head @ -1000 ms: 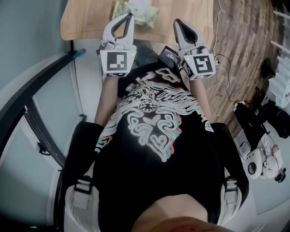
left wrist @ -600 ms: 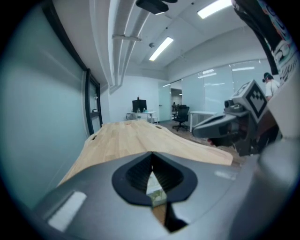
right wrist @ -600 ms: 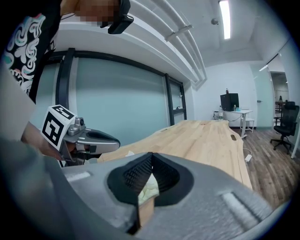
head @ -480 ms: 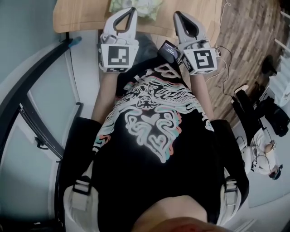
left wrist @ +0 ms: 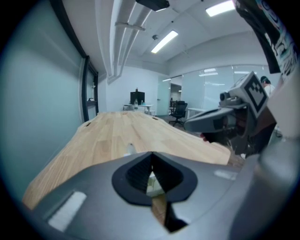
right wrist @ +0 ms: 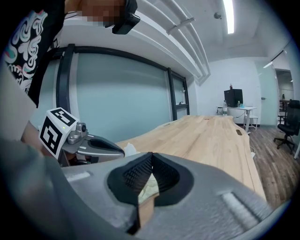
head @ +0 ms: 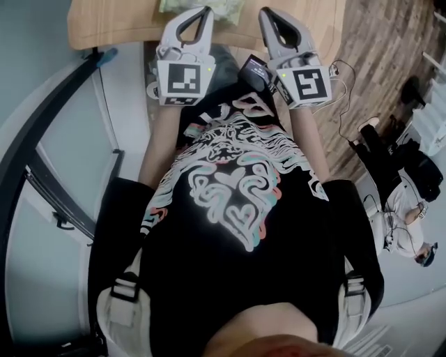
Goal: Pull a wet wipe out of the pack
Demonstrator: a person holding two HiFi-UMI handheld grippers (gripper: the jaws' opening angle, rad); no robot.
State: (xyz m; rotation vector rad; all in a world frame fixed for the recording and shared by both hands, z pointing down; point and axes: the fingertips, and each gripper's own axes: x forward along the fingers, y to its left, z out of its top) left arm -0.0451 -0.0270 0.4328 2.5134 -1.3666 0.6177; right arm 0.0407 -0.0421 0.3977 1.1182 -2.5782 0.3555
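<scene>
1. At the far left of the head view, a glass partition with a dark frame is seen.
2. A light wooden table is spread across the top of that view, ahead of the person's black patterned shirt.
3. The left gripper is held over the table's near edge. In the left gripper view its jaws are seen clenched tip to tip, with nothing caught between them.
4. The wet wipe pack is laid on the table near that edge, between the 2 grippers' tips and largely cut off by the top of the head view. It is glimpsed as a pale green patch through the loop behind each gripper's closed tips. Whether it is touched cannot be told.
5. A white tuft is seen above the left gripper's jaw in the right gripper view.
6. A small black device is seen at chest height between the 2 marker cubes.
7. The right gripper is held beside the left, also aimed at the table. Its jaws are likewise clamped together and nothing is held.
8. At the right, a plank floor with cables is shown, and another person is seen at the lower right.
</scene>
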